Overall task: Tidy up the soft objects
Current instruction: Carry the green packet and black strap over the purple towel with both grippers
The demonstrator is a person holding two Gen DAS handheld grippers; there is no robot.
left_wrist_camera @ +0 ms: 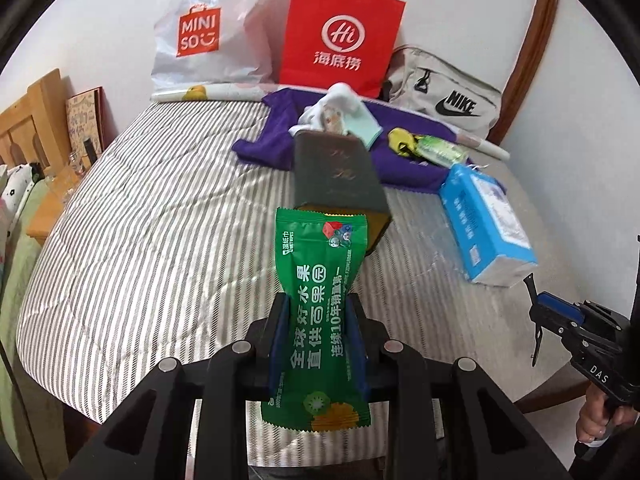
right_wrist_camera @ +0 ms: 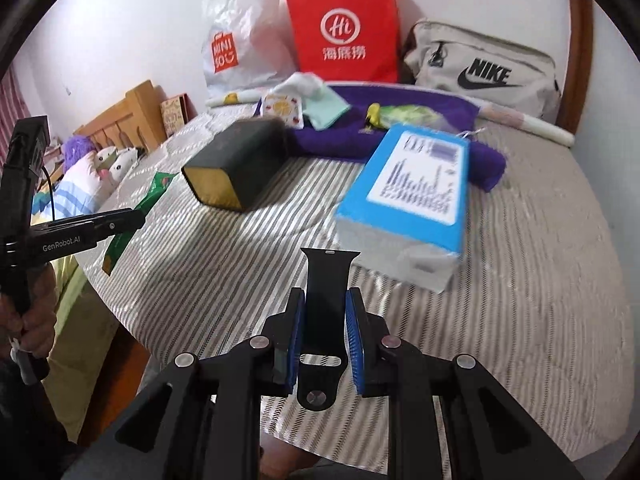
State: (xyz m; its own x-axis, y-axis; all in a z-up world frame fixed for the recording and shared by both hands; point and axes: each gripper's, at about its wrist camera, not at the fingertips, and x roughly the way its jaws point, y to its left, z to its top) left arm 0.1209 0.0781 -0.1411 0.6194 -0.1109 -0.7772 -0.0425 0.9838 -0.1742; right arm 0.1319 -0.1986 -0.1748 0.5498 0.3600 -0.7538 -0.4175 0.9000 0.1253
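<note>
My left gripper (left_wrist_camera: pixel 318 320) clamps the green wet-wipe packet (left_wrist_camera: pixel 320 316), its lower end cut off behind the jaws. My right gripper (right_wrist_camera: pixel 326 312) is clamped on a black watch strap (right_wrist_camera: pixel 324 320). Both point lengthwise toward the top of the frame.

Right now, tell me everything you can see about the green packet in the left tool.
The green packet is a flat, glossy plastic sachet with crimped ends, white Chinese lettering and fruit pictures at the bottom. It looks sealed and slightly pinched at its middle, where the left tool clamps it. It is held lengthwise above the striped bedcover, touching nothing else.
</note>
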